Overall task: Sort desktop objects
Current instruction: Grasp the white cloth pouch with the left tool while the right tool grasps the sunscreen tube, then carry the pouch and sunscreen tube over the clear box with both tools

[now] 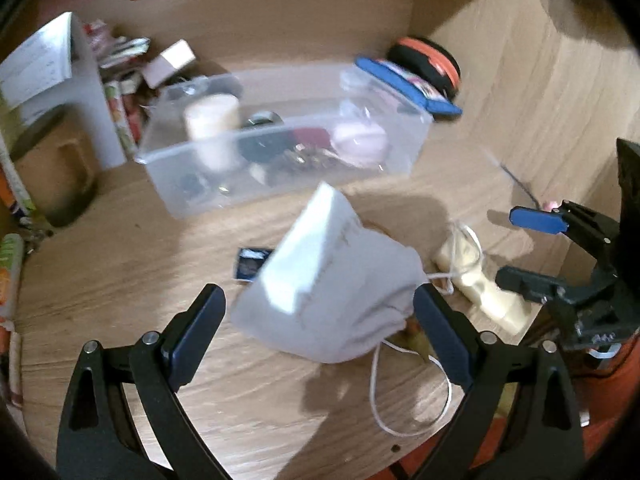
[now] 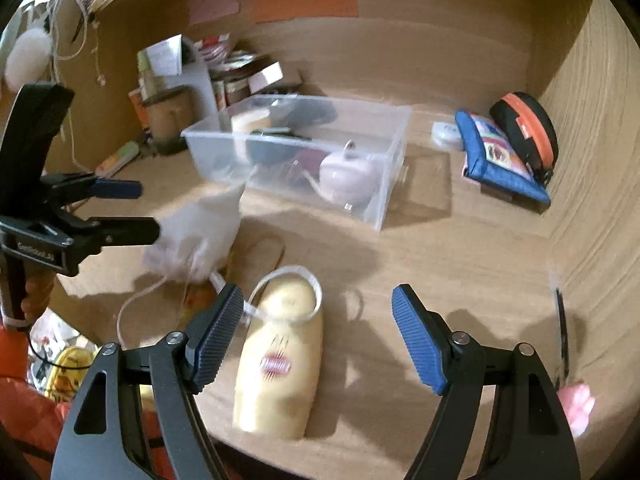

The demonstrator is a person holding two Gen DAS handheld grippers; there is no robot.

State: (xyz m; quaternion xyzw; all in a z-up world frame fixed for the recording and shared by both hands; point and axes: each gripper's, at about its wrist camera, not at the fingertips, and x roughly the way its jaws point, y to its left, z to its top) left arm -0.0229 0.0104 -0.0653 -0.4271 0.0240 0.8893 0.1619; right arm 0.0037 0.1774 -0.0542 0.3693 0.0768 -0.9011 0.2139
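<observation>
A white drawstring pouch (image 1: 332,280) lies on the wooden desk between the fingers of my left gripper (image 1: 320,304), which is open around it; the right finger is close to or touching the pouch. In the right wrist view the pouch (image 2: 200,232) sits at the left gripper's tips (image 2: 150,210). My right gripper (image 2: 318,320) is open and empty, over a cream yellow tube (image 2: 280,360) with a white loop cord. A clear plastic bin (image 1: 280,148) behind holds a cup, a pale pink round thing and dark items; it also shows in the right wrist view (image 2: 384,184).
A blue pouch (image 2: 500,156) and a black and orange round case (image 2: 528,132) lie at the back right. Books, boxes and a brown mug (image 1: 60,184) crowd the back left. A small dark card (image 1: 250,264) lies by the white pouch. A pen (image 2: 562,332) lies near the right wall.
</observation>
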